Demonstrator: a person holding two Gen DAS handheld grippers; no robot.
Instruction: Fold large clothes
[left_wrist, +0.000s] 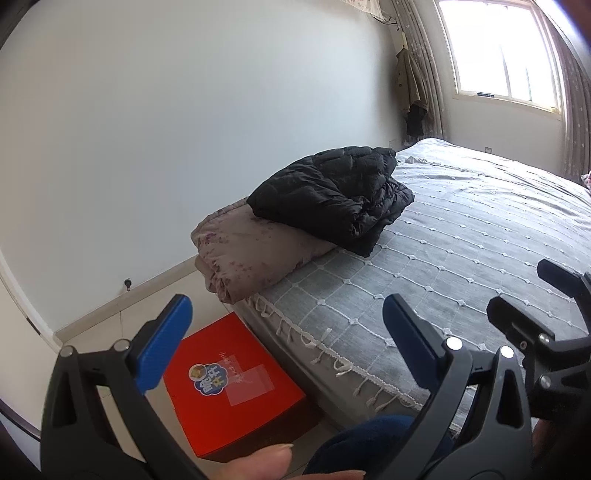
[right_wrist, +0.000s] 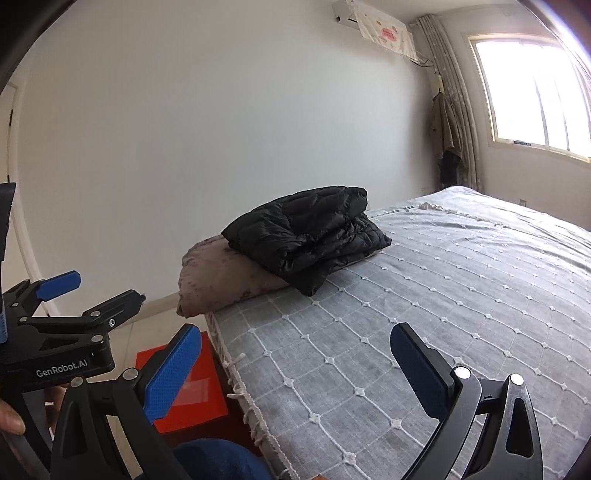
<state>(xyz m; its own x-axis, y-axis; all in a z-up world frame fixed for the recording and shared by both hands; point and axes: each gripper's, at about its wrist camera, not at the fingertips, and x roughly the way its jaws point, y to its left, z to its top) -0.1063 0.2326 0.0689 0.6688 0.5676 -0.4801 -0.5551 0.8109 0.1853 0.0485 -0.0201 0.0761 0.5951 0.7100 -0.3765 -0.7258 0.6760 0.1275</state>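
Jacket (left_wrist: 332, 195) sits at frame centre in my left wrist view: black, quilted, already bundled into a thick pad, lying half on a mauve quilt (left_wrist: 251, 258) and half on the grey bedspread (left_wrist: 461, 258). My left gripper (left_wrist: 284, 343) hangs low in the frame with its blue fingers spread wide, nothing between them, well short of the jacket. A red box (left_wrist: 236, 387) lies on the floor at lower centre. At the right edge I see part of my right gripper (left_wrist: 532, 295).

From the right wrist view, the jacket (right_wrist: 306, 236) lies just above centre, its lower corner drooping onto the bedspread (right_wrist: 443, 314). My right gripper (right_wrist: 295, 373) is also spread wide and empty, over the near bed edge. The left gripper (right_wrist: 99, 295) shows at left, too, its fingers apart.

I judge the jacket light, puffy and slick-shelled; it should compress easily and spring back, and layers may slide. I would pinch a stitched hem or outer edge rather than the smooth padded middle, taking enough thickness to keep the shell from slipping out.
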